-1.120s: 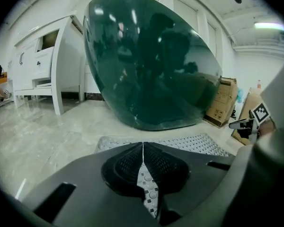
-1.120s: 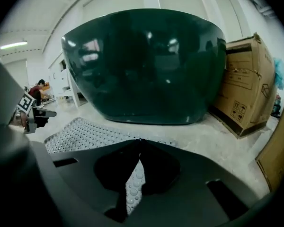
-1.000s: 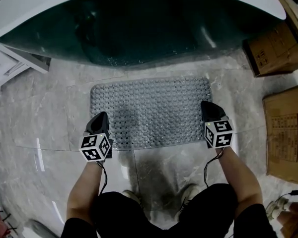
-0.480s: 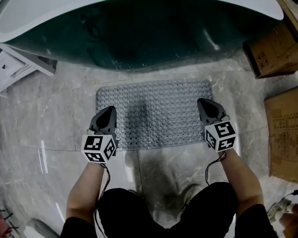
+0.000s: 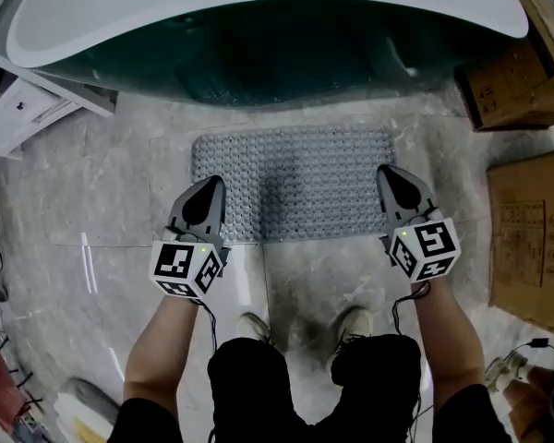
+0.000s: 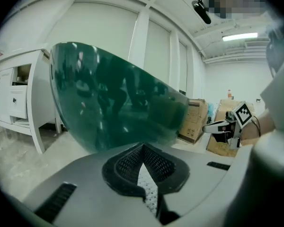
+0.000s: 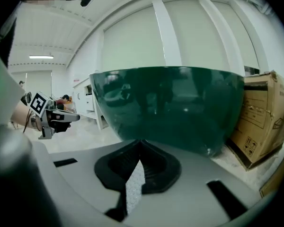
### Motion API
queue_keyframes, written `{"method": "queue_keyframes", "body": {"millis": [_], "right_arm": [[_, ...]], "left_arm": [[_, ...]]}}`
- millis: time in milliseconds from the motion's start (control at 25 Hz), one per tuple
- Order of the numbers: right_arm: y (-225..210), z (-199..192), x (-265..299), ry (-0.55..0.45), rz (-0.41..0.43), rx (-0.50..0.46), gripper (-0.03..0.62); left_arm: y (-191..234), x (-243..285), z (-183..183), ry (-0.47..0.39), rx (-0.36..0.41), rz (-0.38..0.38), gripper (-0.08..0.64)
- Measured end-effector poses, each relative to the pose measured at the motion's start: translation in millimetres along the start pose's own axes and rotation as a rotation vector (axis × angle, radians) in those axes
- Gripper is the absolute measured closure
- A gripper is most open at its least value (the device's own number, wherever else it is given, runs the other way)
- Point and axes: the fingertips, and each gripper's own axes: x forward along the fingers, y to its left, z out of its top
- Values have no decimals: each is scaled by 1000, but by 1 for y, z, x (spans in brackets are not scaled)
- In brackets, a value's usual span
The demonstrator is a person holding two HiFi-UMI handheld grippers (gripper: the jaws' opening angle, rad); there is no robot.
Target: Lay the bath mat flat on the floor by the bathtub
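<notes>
1. Since a second ago, the left gripper (image 5: 212,190) and right gripper (image 5: 389,175) have lifted and tipped up. Their views lose the floor and show mostly the green bathtub (image 5: 286,58).
2. Both jaws are closed tip to tip and clamp nothing.
3. The bath mat (image 5: 295,183) stays flat on the floor, with the tub at its 12 o'clock. Placement looks done.

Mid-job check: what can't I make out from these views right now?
Bath mat near corners: head view, under left tool and right tool.
Whether mat's near edge touches floor: gripper views, tool bodies block it.
Bathtub far side: head view, cut off by top edge.
Cardboard box print: head view, too small.
</notes>
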Motion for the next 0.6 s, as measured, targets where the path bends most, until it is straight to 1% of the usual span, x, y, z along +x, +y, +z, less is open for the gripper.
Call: {"method": "queue_keyframes", "body": {"millis": [120, 320, 480, 600], "right_arm": [[22, 33, -25, 24, 25, -26, 575], [57, 94, -72, 67, 57, -37, 575], [81, 147, -104, 78, 80, -39, 575], [93, 190, -123, 77, 81, -55, 575]], "left_arm": [[-16, -28, 37, 15, 16, -16, 543], [-48, -73, 107, 37, 23, -64, 543], [-73, -106, 170, 47, 33, -95, 543], [-84, -124, 213, 40, 24, -111, 543]]}}
